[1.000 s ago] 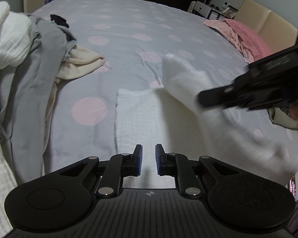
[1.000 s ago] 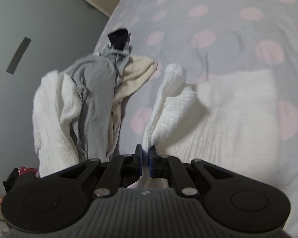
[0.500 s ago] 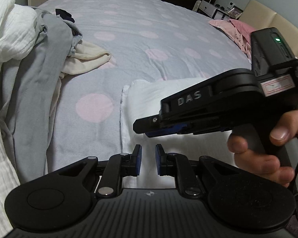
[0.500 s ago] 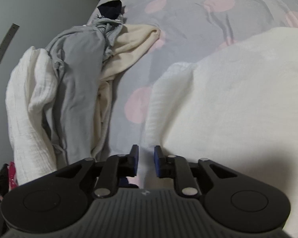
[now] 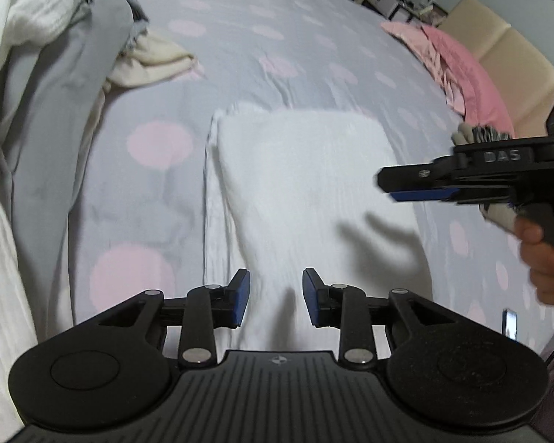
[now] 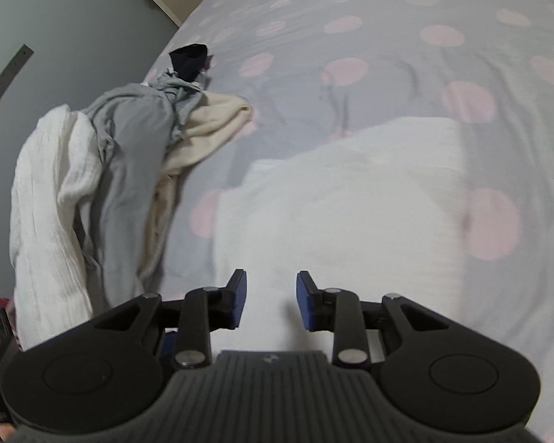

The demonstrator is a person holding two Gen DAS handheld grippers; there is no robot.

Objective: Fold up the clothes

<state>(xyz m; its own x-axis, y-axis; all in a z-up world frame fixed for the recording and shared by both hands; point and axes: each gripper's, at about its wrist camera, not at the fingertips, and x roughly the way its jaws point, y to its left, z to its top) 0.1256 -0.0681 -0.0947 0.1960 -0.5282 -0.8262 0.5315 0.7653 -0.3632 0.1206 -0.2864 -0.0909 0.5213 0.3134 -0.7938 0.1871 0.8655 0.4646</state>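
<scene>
My left claw (image 5: 276,297) and right claw (image 6: 270,301) have both just been opening, with nothing between them. The white cloth (image 5: 306,184) lies folded near the bed's (image 5: 277,37) middle (one fold done, I think). Next I must grab an edge and fold again.

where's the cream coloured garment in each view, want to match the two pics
Left wrist: cream garment upper left, poking out from under the grey garment.
Right wrist: cream garment left of centre, right of the grey garment.
Shared landmark: the folded white cloth lying mid-frame in both.
</scene>
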